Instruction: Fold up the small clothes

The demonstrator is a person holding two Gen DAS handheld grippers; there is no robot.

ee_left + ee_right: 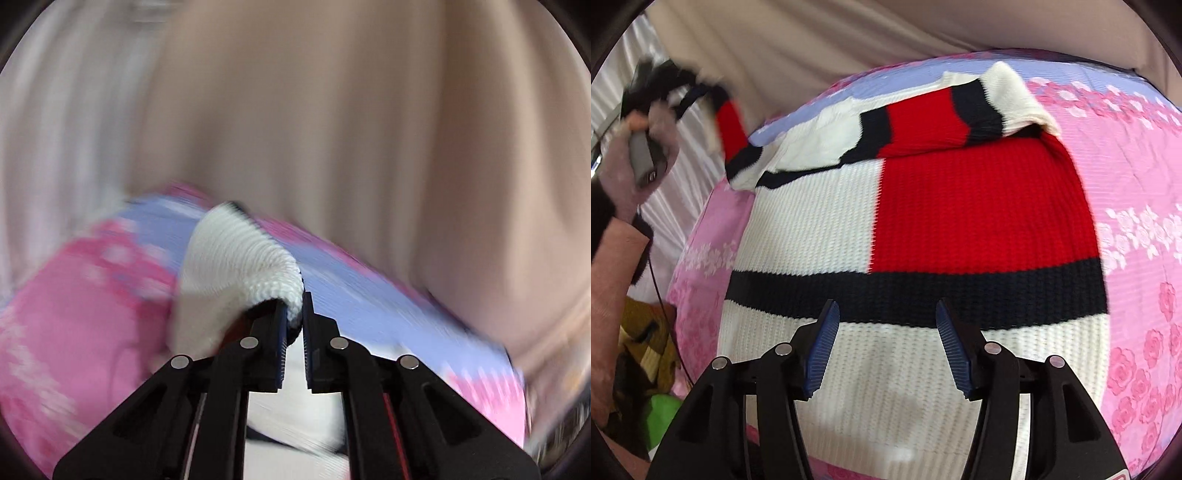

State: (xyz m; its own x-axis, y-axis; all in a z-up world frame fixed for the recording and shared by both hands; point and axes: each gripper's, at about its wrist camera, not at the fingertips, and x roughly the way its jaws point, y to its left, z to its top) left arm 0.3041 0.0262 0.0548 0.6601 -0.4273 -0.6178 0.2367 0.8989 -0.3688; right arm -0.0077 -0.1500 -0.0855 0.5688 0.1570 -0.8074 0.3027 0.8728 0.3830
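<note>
A small knit sweater (923, 229) in white, red and navy blocks lies flat on a pink and lilac flowered sheet (1137, 206). One sleeve (960, 114) is folded across its top. My right gripper (886, 332) is open and hovers over the white hem. My left gripper (294, 314) is shut on the white cuff (236, 266) of the other sleeve and holds it lifted; it also shows blurred at the upper left in the right wrist view (683, 92), with the red and navy sleeve (733, 136) hanging from it.
A beige curtain or wall (351, 110) lies behind the bed. The person's hand and forearm (617, 206) are at the left. A pile of yellow, dark and green clothes (646, 354) lies at the lower left beside the sheet.
</note>
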